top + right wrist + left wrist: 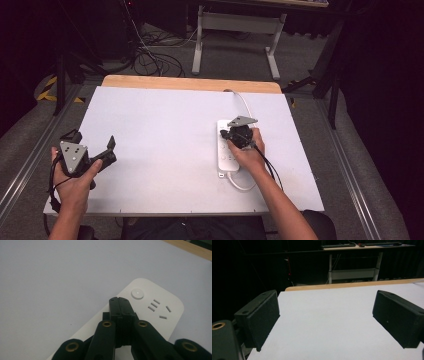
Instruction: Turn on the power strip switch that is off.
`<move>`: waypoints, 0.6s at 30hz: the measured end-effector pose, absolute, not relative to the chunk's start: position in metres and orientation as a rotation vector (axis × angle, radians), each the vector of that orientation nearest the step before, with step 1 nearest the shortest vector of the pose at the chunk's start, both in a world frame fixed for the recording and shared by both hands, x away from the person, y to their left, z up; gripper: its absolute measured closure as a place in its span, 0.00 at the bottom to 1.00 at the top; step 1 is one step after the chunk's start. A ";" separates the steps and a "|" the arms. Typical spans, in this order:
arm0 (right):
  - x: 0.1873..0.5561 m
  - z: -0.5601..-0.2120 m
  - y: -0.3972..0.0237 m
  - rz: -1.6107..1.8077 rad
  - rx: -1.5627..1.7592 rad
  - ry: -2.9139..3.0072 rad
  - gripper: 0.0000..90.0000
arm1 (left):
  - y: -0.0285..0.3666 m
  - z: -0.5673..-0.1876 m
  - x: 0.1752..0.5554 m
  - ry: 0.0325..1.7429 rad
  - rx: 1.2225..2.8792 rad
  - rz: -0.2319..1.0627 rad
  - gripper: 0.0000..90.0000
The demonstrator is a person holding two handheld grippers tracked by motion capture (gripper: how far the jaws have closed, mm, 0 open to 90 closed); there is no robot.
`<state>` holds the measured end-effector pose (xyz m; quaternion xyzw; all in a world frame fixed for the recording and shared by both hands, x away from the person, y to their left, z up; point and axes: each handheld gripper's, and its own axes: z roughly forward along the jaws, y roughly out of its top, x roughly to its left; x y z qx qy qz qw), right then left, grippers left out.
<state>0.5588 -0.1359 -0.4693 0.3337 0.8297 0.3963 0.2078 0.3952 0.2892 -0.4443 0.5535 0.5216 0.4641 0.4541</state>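
A white power strip [226, 150] lies flat on the white counter [165, 145], in the right half, lengthwise from the near edge toward the far edge. Its white cable [243, 102] leaves the far end and curves off over the counter's far edge; another loop of white cord [240, 185] shows at the strip's near end, by the person's wrist. In the right gripper view the power strip [150, 312] shows a round white button [137, 293] close to one rounded end, and next to it a set of slot openings [159, 308].

The right claw [229, 134] is over the strip, pointing down at it, its jaws clenched together with nothing between them. In the right gripper view the right claw [120, 301] has its closed tips just short of the round button, over the strip's top face; whether the tips touch the surface I cannot tell.

The left claw [92, 145] sits well apart from the strip, near the counter's left edge toward the near left corner, held in the person's left hand [75, 182]. Its jaws are released, spread wide, with bare counter between them, as the left gripper view shows for the left claw [325, 320].

Past the far edge a strip of bare wood [190, 83] borders the white surface.
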 end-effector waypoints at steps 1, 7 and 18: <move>0.559 -0.469 -0.136 1.103 0.928 2.310 1.00 | 0.289 -0.444 0.395 1.287 1.365 1.146 0.09; 0.560 -0.470 -0.139 1.131 0.945 2.291 1.00 | 0.289 -0.444 0.396 1.289 1.366 1.145 0.09; 0.559 -0.470 -0.139 1.132 0.941 2.287 1.00 | 0.289 -0.444 0.397 1.287 1.364 1.143 0.09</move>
